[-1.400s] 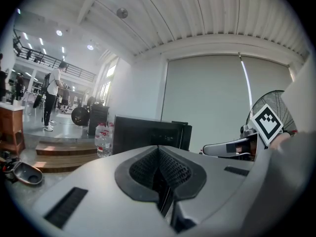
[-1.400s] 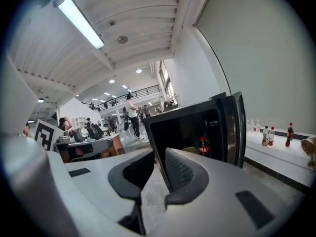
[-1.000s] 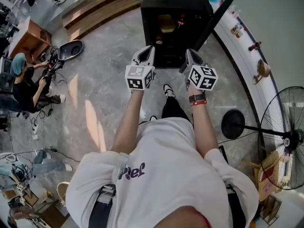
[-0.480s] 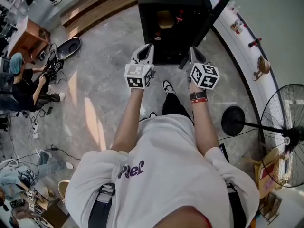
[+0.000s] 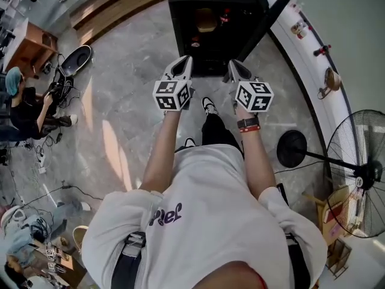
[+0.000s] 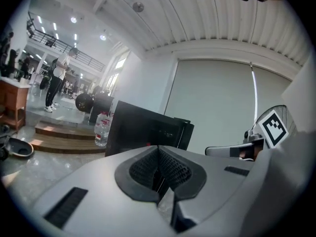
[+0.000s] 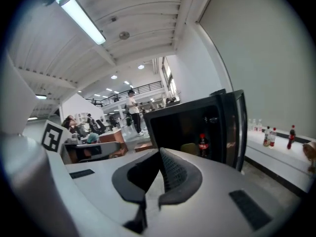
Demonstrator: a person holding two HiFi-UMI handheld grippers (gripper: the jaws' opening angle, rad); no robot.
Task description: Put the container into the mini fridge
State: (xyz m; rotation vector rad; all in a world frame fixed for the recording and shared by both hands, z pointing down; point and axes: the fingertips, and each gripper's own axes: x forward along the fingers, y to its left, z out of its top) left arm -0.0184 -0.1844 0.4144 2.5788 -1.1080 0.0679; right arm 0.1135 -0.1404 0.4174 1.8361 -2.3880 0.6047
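Note:
The black mini fridge (image 5: 216,23) stands on the floor ahead with its door (image 5: 271,17) swung open to the right. Inside sit a tan container (image 5: 206,20) and a red-capped cola bottle (image 5: 225,18); the right gripper view shows the same container (image 7: 189,148) beside the bottle (image 7: 203,145). My left gripper (image 5: 185,62) and right gripper (image 5: 233,65) hang side by side just in front of the fridge opening. In the gripper views the left gripper (image 6: 159,174) and the right gripper (image 7: 160,174) both have their jaws shut with nothing between them.
A standing fan (image 5: 361,173) with a round base (image 5: 293,149) is at the right, beside a white ledge (image 5: 313,47) carrying small items. Wooden steps (image 5: 114,8) lie at the back left. A seated person (image 5: 24,107) and cables occupy the far left. A water bottle (image 6: 102,129) stands by the fridge.
Both grippers and the view have shifted a little toward the fridge. The jaws stay shut and empty.

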